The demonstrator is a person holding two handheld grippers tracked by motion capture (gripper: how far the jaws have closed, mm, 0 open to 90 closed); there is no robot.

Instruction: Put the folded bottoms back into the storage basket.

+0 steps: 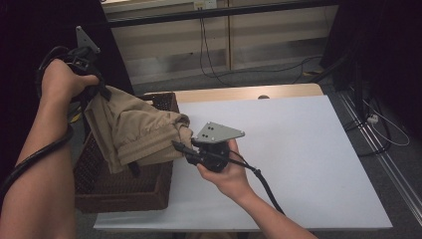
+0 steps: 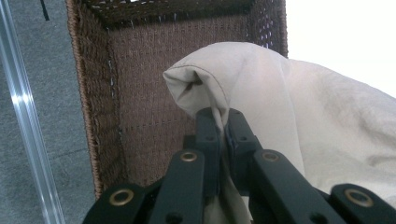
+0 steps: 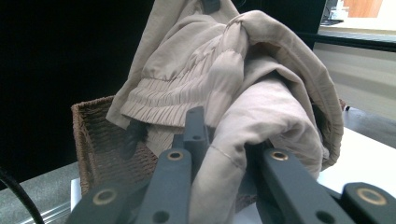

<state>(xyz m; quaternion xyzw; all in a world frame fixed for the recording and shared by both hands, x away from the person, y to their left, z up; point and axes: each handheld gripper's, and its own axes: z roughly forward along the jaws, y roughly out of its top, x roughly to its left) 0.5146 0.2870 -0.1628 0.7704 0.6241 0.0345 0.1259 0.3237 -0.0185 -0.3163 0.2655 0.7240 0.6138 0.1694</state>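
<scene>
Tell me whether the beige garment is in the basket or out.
Out: the beige garment hangs above the basket, pinched by left gripper and right gripper.

surface (image 1: 298, 149): white top you work at, pale wood edge along its far side
floor (image 1: 278, 77): grey, you see it past the far edge and down the right side
cabinet (image 1: 259, 37): light wood panels behind your surface, dark rail across the top
cables (image 1: 209, 55): black, hanging down the cabinet and running over the floor
floor rail (image 1: 383, 159): metal track at your right, white cord beside it
curtains (image 1: 383, 40): dark, both far corners
light: dim, even, surface brightest
</scene>
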